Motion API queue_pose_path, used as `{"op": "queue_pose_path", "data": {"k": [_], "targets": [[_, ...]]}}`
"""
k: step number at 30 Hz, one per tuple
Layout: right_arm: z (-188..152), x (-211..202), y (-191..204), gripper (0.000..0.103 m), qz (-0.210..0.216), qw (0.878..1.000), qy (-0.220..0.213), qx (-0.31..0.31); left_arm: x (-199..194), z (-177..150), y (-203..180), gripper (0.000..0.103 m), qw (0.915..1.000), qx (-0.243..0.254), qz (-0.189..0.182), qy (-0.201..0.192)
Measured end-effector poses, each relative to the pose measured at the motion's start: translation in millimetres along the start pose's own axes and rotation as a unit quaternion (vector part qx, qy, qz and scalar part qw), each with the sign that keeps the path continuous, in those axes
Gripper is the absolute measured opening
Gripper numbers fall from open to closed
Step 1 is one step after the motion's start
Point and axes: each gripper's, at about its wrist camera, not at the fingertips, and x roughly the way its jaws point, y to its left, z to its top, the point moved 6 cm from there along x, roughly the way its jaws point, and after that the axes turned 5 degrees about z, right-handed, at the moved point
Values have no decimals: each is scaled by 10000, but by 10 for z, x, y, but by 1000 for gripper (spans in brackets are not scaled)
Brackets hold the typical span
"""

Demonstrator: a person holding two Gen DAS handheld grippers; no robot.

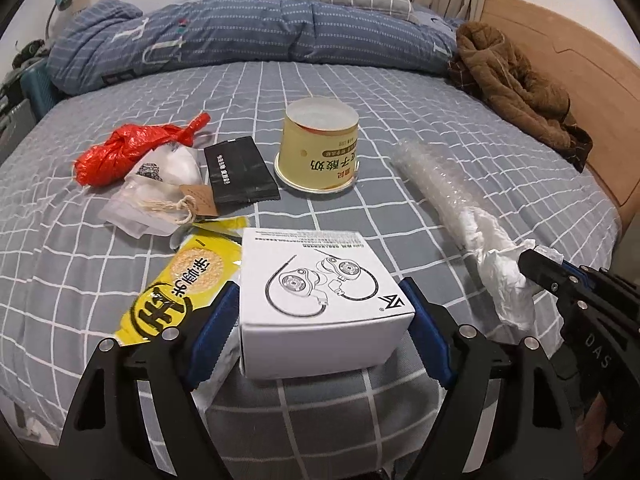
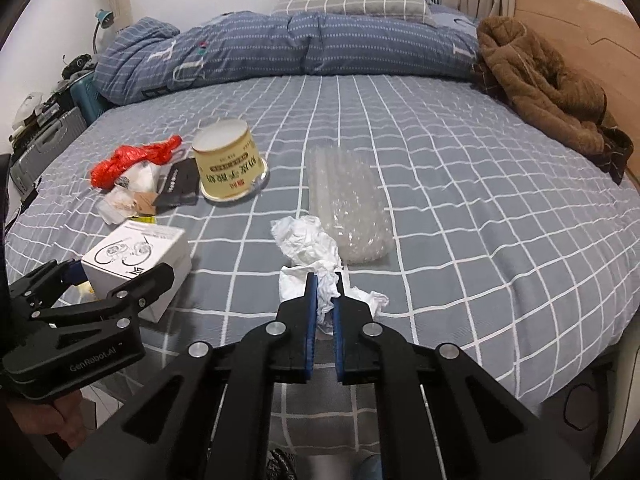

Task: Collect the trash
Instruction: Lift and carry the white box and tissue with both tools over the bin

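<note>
Left gripper (image 1: 324, 320): our jaws straddle the white earphone box (image 1: 320, 304), blue pads at both side walls; we cannot tell whether they press it.
Right gripper (image 2: 325, 294): our jaws are clenched on the crumpled white tissue (image 2: 308, 244).
Earphone box: nearest on the grey checked bedsheet (image 2: 460, 200), at 9 o'clock of the tissue.
Yellow snack wrapper (image 1: 188, 284): flat, partly under the box's 9 o'clock side.
Bubble wrap (image 2: 346, 208): at 12 o'clock of the tissue, touching it.
Black sachet (image 1: 240, 174), tagged clear bag (image 1: 160, 200), red plastic bag (image 1: 128, 148): clustered at 11 o'clock.
Yellow yogurt tub (image 1: 320, 148): upside down, at 12 o'clock beyond the box.
Folded blue quilt (image 2: 288, 44): farthest, across the bed.
</note>
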Motion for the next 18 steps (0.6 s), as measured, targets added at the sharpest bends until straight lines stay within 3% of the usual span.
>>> {"op": "queue_pose_path", "data": {"k": [11, 18], "targets": [[7, -307, 123, 6, 51, 9996, -247, -130, -383, -19, 69, 76, 9996, -57, -125, -245], [-30, -275, 175, 6, 84, 9997, -178, -161, -217, -189, 41, 77, 9999, 26, 24, -99]]}}
